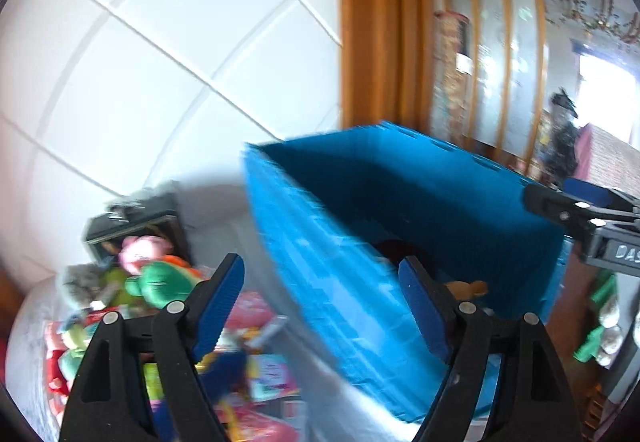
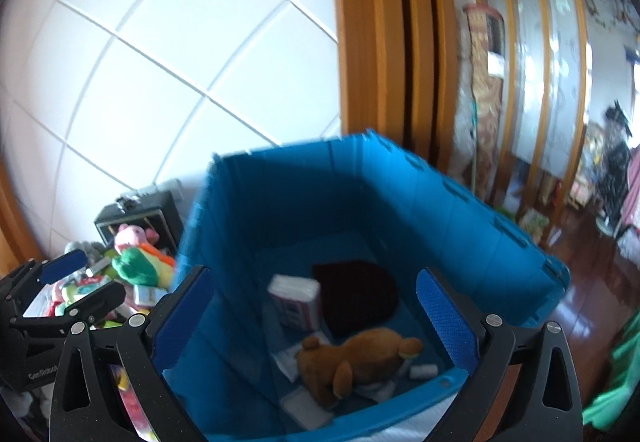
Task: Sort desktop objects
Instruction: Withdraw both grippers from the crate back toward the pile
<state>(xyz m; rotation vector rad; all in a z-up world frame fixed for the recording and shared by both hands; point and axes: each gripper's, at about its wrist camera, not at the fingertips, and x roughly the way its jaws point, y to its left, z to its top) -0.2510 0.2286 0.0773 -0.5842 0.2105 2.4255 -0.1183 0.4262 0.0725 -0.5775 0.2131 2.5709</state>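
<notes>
Both my tongs, left gripper (image 1: 322, 302) and right gripper (image 2: 316, 316), gape empty over the blue plastic crate (image 2: 460, 202) holding a brown plush bear (image 2: 360, 358); heaped soft toys (image 1: 152, 278) lie beside it.

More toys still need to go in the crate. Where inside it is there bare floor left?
Inside the blue crate, the floor along the far wall, behind the dark cloth, is bare. The near end is crowded: brown teddy, white box, small packets.

Left tool (image 1: 322, 296) and right tool (image 2: 316, 316) — both empty, fingers spread wide, angled downward
</notes>
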